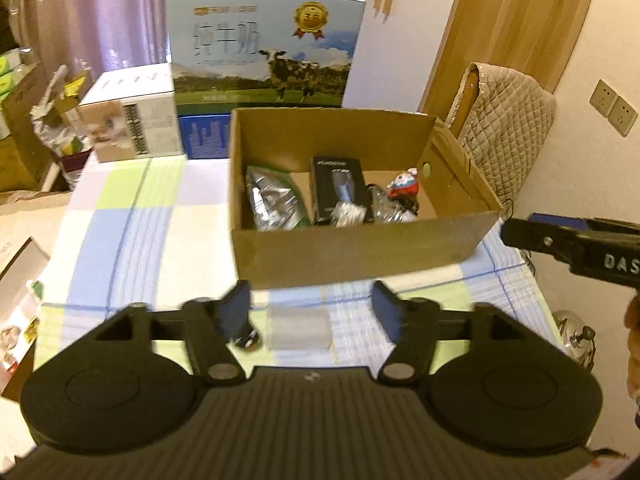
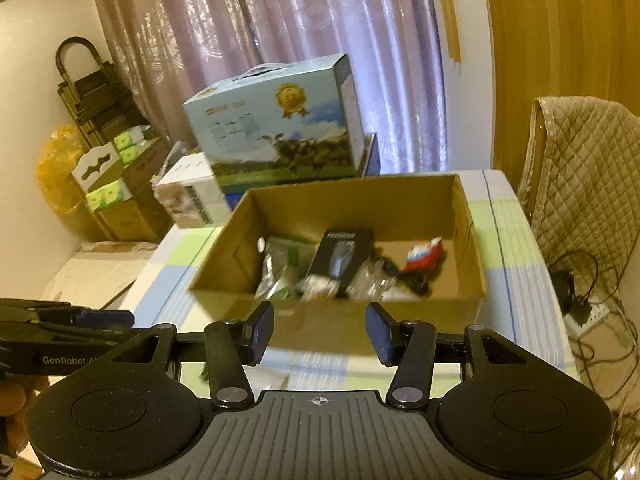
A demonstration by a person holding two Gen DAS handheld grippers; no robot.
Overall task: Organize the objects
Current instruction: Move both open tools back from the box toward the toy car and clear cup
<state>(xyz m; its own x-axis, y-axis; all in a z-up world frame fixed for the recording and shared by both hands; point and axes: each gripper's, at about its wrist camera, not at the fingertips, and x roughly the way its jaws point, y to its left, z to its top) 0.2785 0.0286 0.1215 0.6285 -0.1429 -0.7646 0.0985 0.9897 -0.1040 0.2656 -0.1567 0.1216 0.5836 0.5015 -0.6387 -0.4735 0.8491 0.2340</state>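
Both claws spread, holding nothing: left claw (image 1: pixel 311 308), right claw (image 2: pixel 320 334). You are hovering before cardboard box (image 1: pixel 360 248). Small grey block (image 1: pixel 300 328) lying on desk (image 1: pixel 160 240) at box's 6 o'clock; be centring left claw over it, lowering squarely.

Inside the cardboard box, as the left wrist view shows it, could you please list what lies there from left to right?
Silver foil pouch → black product box → clear crinkled wrapper → red-and-white toy figure.

Right gripper (image 2: pixel 319 330) hangs with jaws spread and nothing between them, the cardboard box (image 2: pixel 400 208) straight ahead. Inside, a black package (image 2: pixel 345 254) sits dead centre, a silver pouch (image 2: pixel 280 268) left of it, a red-and-white item (image 2: pixel 426 256) to the right. Milk carton (image 2: pixel 276 120) beyond. The left gripper (image 2: pixel 68 326) pokes in at far left.
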